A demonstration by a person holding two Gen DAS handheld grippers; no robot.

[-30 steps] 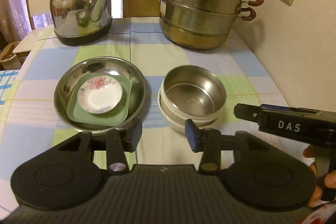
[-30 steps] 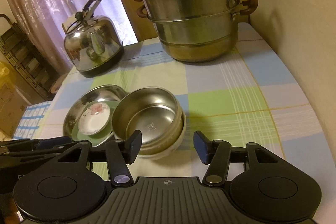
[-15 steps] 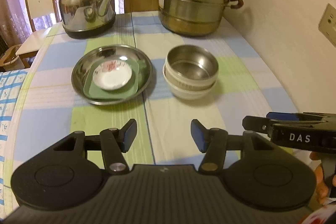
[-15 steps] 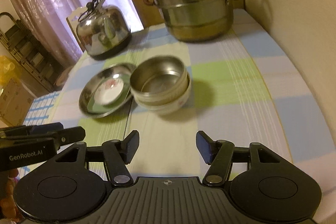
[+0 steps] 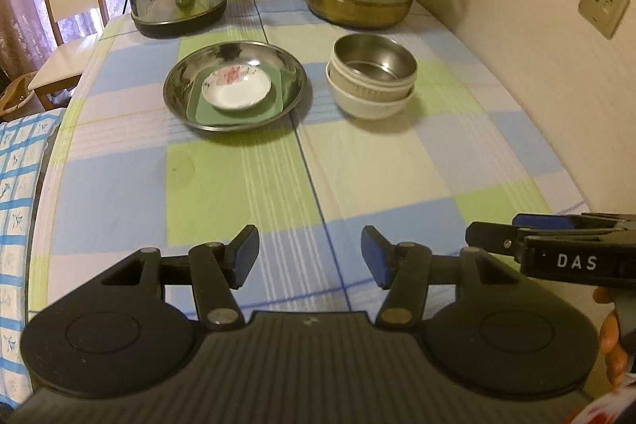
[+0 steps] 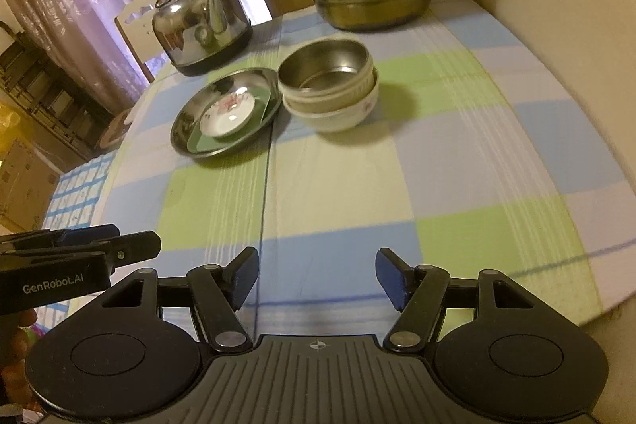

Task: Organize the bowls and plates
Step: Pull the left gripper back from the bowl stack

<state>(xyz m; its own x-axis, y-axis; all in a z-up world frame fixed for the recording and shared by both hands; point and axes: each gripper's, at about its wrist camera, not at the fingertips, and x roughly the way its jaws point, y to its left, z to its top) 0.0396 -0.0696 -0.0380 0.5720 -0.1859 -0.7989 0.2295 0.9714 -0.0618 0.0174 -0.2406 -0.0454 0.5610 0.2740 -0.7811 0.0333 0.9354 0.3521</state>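
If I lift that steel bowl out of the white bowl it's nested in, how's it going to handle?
The steel bowl looks thin-walled, so probably light and stiff. Its polished, reflective surface suggests pads may slip on the rim. It sits snugly in the white bowl, which looks ceramic, so that one might lift with it or knock and chip; hold it down if it follows.

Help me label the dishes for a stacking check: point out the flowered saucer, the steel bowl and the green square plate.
flowered saucer (image 5: 237, 91): left wrist view, on its white centre.
steel bowl (image 5: 373, 60): left wrist view, on its inner wall.
green square plate (image 5: 278, 94): left wrist view, on its bare right rim.
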